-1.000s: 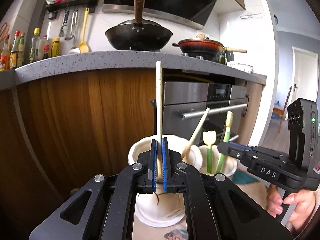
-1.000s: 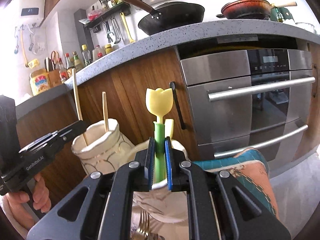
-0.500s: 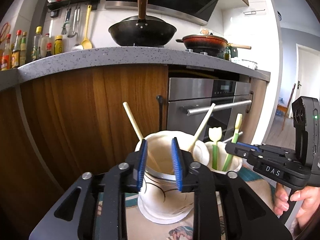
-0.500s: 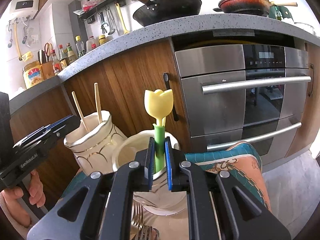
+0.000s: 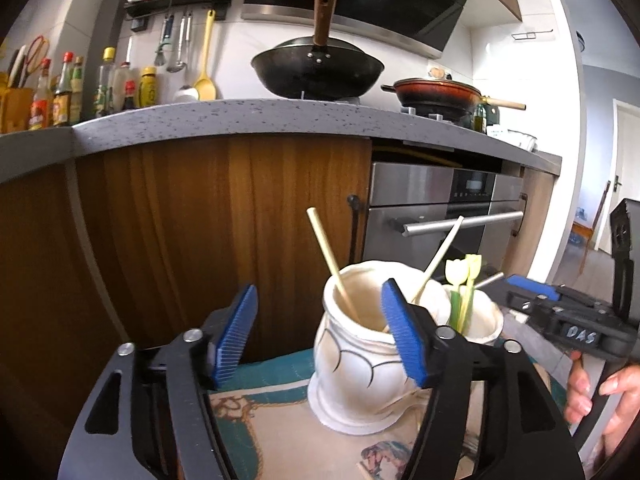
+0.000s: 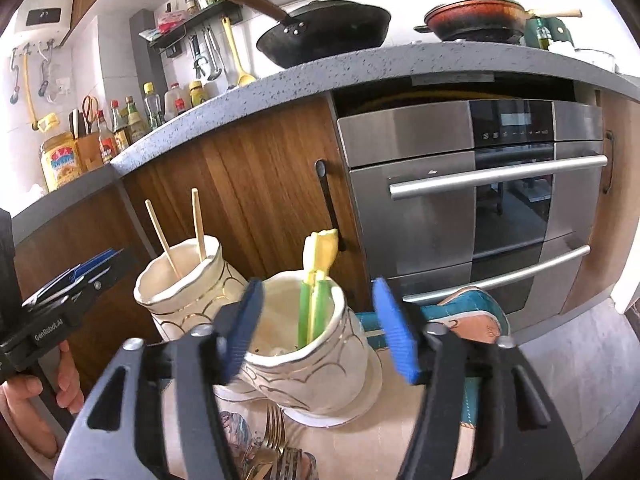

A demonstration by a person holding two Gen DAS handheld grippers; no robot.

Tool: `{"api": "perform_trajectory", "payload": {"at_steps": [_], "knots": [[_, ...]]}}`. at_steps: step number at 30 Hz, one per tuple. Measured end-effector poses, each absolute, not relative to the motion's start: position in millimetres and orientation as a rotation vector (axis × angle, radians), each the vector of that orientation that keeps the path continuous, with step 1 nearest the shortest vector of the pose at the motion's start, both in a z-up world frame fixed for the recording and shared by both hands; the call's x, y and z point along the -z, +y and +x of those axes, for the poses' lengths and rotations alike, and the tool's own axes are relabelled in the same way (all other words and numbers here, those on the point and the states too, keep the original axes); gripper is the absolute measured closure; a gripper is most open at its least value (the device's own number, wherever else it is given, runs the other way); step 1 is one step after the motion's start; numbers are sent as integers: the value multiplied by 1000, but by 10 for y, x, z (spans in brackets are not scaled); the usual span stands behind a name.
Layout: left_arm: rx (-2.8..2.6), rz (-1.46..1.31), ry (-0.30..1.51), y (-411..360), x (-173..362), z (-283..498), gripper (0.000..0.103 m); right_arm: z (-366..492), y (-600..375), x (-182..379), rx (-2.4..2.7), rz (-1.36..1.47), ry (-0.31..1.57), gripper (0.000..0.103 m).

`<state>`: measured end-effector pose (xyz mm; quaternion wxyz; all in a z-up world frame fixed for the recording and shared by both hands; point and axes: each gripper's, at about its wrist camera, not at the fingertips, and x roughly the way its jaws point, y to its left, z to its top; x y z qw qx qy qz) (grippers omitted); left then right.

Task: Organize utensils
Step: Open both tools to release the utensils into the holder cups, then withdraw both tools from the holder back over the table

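Opening both grippers, left gripper (image 5: 318, 332) and right gripper (image 6: 316, 330), fingers empty; I might bump the chopstick jar (image 5: 360, 364) over.

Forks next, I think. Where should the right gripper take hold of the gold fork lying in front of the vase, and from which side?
Grip the gold fork at its neck just below the tines, coming from above: it lies flat on the cloth, handle hidden beneath the right gripper, whose opening jaws hold nothing.

1. Two vases stand touching on a cloth (image 6: 480, 320), before the cabinet (image 5: 224, 216) and oven (image 6: 472, 200).
2. Left vase (image 6: 180, 292) holds two chopsticks (image 6: 197, 224).
3. Right vase (image 6: 320, 356) holds two tulip spoons (image 6: 318, 256).
4. Forks (image 6: 276, 436) lie before the right vase.
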<state>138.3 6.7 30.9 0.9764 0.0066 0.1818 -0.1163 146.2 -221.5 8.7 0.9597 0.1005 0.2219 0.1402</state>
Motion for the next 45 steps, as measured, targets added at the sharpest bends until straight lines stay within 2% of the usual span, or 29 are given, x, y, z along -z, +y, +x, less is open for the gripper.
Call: {"api": "perform_trajectory", "payload": {"at_steps": [2,5,6,22,45], "knots": [[214,18,372,93,-316,1337,23,1389,-2266,-121,-273,213,440,19],[169,24,366,143,-314,1232,11,1272,-2355,-161,-255,227,430,6],[152,25,361,166,-312,1193,8,1242,-2376,-169,-248,227,428,5],[112,0,496,438,-166,668,5,655,-2573,-38,-168,169,515,5],[234,32,852,43,671,496,6,470,-2334,476,-233,77,685,5]]}}
